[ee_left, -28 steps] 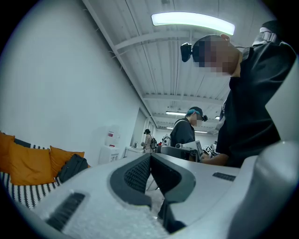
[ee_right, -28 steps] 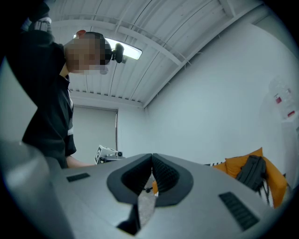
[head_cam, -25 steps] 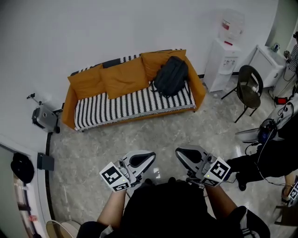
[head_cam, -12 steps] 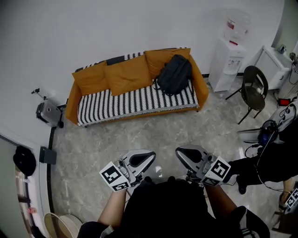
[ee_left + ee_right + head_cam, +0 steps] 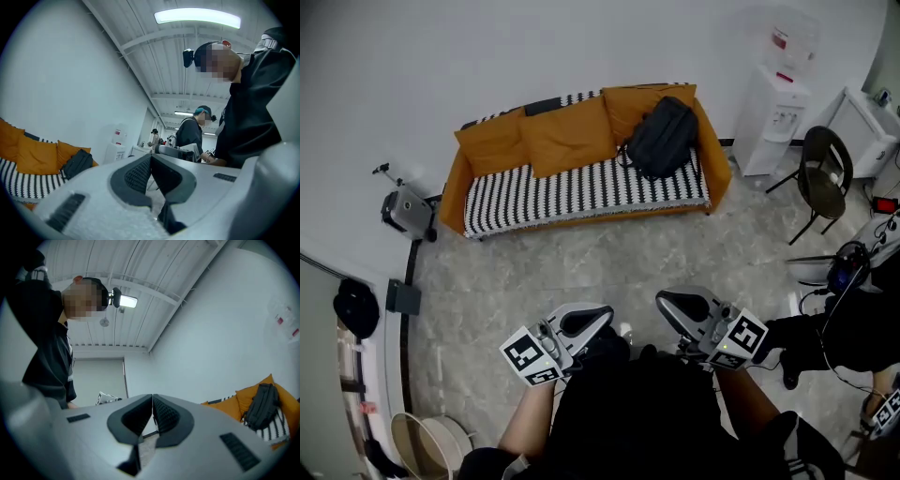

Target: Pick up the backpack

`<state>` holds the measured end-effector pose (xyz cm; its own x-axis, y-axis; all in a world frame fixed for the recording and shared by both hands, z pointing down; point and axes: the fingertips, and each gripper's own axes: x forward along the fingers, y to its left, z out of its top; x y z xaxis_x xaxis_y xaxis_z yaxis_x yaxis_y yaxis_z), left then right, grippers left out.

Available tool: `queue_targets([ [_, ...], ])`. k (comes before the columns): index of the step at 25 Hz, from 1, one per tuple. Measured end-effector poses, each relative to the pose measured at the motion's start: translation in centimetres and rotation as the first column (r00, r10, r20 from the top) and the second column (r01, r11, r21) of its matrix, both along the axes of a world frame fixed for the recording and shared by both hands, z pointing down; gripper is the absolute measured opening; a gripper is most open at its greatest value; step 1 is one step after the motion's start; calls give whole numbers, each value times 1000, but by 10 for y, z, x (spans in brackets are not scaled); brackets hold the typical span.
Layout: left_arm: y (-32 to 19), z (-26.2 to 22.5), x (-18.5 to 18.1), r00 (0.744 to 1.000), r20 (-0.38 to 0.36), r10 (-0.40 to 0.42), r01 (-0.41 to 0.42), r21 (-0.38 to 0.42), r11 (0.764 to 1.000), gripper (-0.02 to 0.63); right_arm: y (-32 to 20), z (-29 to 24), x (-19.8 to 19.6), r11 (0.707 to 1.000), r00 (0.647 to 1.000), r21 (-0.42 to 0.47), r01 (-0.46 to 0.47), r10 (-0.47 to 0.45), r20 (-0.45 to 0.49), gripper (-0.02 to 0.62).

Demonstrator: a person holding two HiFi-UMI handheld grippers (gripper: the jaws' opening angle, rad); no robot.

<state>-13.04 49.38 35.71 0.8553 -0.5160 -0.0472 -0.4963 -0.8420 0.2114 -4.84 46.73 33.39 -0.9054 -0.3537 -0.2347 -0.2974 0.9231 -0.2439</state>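
A black backpack [image 5: 664, 138] leans against the right arm of an orange sofa [image 5: 581, 159], on its striped seat. It also shows small in the left gripper view, where the backpack [image 5: 77, 163] lies at the lower left, and in the right gripper view, where the backpack [image 5: 260, 407] hangs at the right edge. My left gripper [image 5: 600, 312] and right gripper [image 5: 664, 302] are held close to my body, far from the sofa across the marble floor. Both have their jaws pressed together with nothing between them.
A white water dispenser [image 5: 775, 112] stands right of the sofa, with a black chair [image 5: 821, 181] beside it. A small grey wheeled device [image 5: 405, 211] sits left of the sofa. Another person [image 5: 853, 319] stands at the right. A round bin [image 5: 431, 445] is at the lower left.
The view has shifted: the sofa and backpack sit slightly higher and further right in the head view. Both grippers stay shut and hold their place in front of my body.
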Motion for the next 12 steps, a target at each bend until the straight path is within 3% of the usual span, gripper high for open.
queue_targets([
  [12, -47, 9, 27, 992, -40, 122, -122, -2, 993, 23, -30, 14, 23, 994, 995, -46, -101, 100, -27, 27],
])
